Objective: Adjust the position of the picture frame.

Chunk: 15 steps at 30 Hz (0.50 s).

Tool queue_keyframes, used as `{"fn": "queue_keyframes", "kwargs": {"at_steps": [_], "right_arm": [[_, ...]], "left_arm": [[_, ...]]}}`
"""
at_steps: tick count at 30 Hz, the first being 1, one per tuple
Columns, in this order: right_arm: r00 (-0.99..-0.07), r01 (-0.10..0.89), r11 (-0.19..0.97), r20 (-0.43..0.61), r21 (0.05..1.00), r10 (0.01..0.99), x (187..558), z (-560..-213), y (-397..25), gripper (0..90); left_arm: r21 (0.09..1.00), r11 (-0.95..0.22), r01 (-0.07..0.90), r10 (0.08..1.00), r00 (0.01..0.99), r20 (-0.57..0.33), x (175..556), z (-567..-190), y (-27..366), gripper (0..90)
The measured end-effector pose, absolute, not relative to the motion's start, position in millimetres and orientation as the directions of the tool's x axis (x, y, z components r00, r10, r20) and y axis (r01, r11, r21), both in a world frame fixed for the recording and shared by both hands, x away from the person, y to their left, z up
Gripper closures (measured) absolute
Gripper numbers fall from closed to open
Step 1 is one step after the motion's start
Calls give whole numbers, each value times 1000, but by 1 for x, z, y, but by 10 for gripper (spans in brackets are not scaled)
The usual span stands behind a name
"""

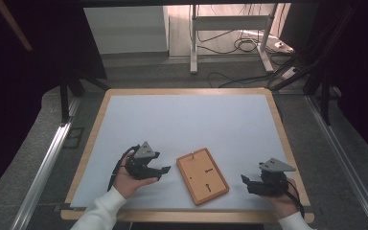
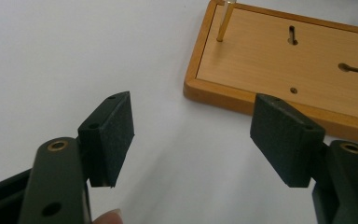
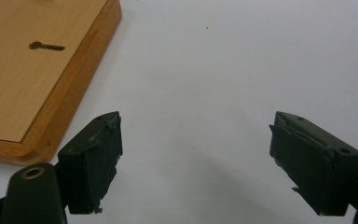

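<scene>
A wooden picture frame (image 1: 202,175) lies back-up on the white table, near the front edge between both hands. Its back panel (image 2: 298,65) has two keyhole slots and a small brass peg (image 2: 224,21). My left gripper (image 1: 164,173) rests on the table just left of the frame, open, nothing between its pads (image 2: 114,137). My right gripper (image 1: 246,183) sits to the frame's right, a short gap away, open and empty too. In the right gripper view the frame's corner (image 3: 37,84) lies at upper left, beyond the left pad (image 3: 93,161).
The white table surface (image 1: 187,124) has a wooden rim (image 1: 91,139). Beyond the far edge stand a white metal stand (image 1: 230,33) and loose cables (image 1: 249,45) on the floor. Aluminium rails (image 1: 43,167) run along both sides.
</scene>
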State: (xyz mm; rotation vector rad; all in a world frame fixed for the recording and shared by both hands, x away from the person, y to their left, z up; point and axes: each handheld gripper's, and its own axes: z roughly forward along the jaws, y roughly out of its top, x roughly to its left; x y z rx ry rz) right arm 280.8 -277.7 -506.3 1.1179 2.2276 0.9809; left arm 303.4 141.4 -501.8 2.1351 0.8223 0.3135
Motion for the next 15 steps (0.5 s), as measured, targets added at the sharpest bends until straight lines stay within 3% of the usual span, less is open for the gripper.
{"fn": "queue_keyframes", "kwargs": {"at_steps": [15], "right_arm": [[-563, 493, 435, -104, 754, 820, 284, -511, -277, 171]], "left_arm": [[759, -470, 451, 625, 777, -75, 320, -502, 105, 301]]}}
